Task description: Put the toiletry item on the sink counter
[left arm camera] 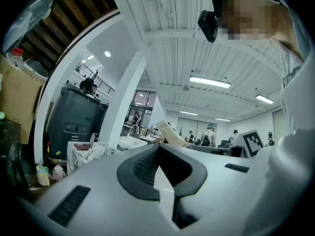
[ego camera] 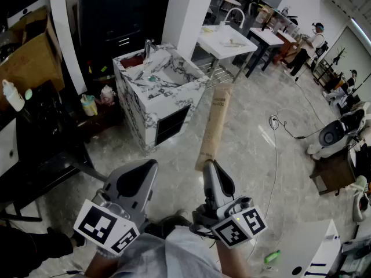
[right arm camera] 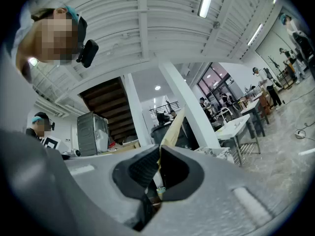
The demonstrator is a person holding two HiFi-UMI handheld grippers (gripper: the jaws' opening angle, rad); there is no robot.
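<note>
The marble sink counter [ego camera: 132,103] stands well ahead of my jaws and off to their left, so there is carrying to do. The long tan toiletry pack [ego camera: 214,126] juts far out beyond my right gripper [ego camera: 211,169], whose jaws pinch only its near end. That long lever could swing or slide out on the way, or its far tip could strike the counter's rim first, and I cannot quite tell how deep the pads bite. My left gripper [ego camera: 148,169], just beside, is pressed together on nothing and gives no support.
</note>
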